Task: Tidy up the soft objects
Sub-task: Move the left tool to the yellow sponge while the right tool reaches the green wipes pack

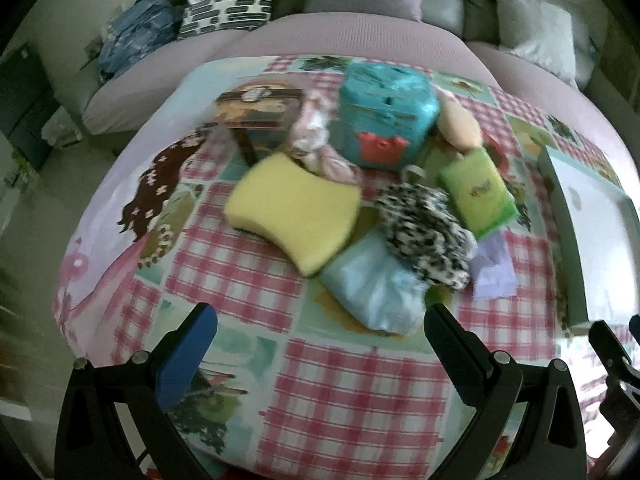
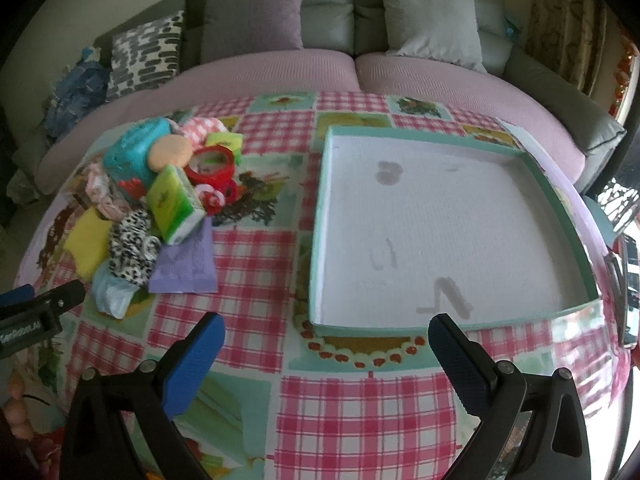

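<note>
Left gripper [image 1: 320, 320]: jaws apart, empty, above the tablecloth [image 1: 360, 400].
Right gripper [image 2: 326, 328]: jaws apart, empty.
Soft pile [image 1: 360, 184]: blurred; yellow sponge [image 1: 292, 216] frontmost, others overlapping.
Tray [image 2: 320, 216]: beside pile, holding nothing.

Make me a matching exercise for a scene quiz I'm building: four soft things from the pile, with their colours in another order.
Things:
1. sponge
2. tissue pack
3. scrunchie
4. flat packet

Colours:
A. purple
B. black and white
C. yellow
D. green

Pairs: 1-C, 2-D, 3-B, 4-A
</note>
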Available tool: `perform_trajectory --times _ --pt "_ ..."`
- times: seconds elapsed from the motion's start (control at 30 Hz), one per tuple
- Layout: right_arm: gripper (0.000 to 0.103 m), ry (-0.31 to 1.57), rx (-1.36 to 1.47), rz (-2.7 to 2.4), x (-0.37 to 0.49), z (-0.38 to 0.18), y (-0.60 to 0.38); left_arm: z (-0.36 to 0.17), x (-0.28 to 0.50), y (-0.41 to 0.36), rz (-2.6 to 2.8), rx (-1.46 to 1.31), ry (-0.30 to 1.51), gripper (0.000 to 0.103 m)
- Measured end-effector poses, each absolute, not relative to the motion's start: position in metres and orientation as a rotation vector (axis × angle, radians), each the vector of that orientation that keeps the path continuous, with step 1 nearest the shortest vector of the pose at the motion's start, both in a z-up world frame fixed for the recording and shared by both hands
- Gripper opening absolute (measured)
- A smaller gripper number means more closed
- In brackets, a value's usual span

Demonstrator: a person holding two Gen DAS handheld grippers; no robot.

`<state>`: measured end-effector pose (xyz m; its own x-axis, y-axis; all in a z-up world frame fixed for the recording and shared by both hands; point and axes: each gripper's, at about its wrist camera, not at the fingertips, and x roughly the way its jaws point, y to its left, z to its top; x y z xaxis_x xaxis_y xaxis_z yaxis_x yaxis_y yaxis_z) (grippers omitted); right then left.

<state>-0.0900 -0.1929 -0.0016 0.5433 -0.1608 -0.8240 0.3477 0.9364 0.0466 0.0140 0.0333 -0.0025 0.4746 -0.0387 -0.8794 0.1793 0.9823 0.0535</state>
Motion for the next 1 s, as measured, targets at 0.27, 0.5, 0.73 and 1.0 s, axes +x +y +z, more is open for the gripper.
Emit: perform_trajectory --times 0.27,0.5,0.73,1.0 --pt "0.103 0.888 0.222 -0.134 -0.076 0.011 -0.162 0.006 0.033 0.081 -0.097 0.017 1.133 0.103" --pt "0.103 0.889 0.237 -0.075 -0.052 0.017 -0.149 0.001 0.046 0.101 -0.122 -0.056 1.081 0.103" --pt "0.103 0.896 0.177 -0.086 -0.02 0.025 -0.144 0.0 0.067 0.087 -0.171 -0.075 1.075 0.103" --pt "0.103 0.934 0.101 -0.071 0.016 0.017 -0.133 -0.017 0.107 0.07 -0.117 -0.091 1.162 0.103"
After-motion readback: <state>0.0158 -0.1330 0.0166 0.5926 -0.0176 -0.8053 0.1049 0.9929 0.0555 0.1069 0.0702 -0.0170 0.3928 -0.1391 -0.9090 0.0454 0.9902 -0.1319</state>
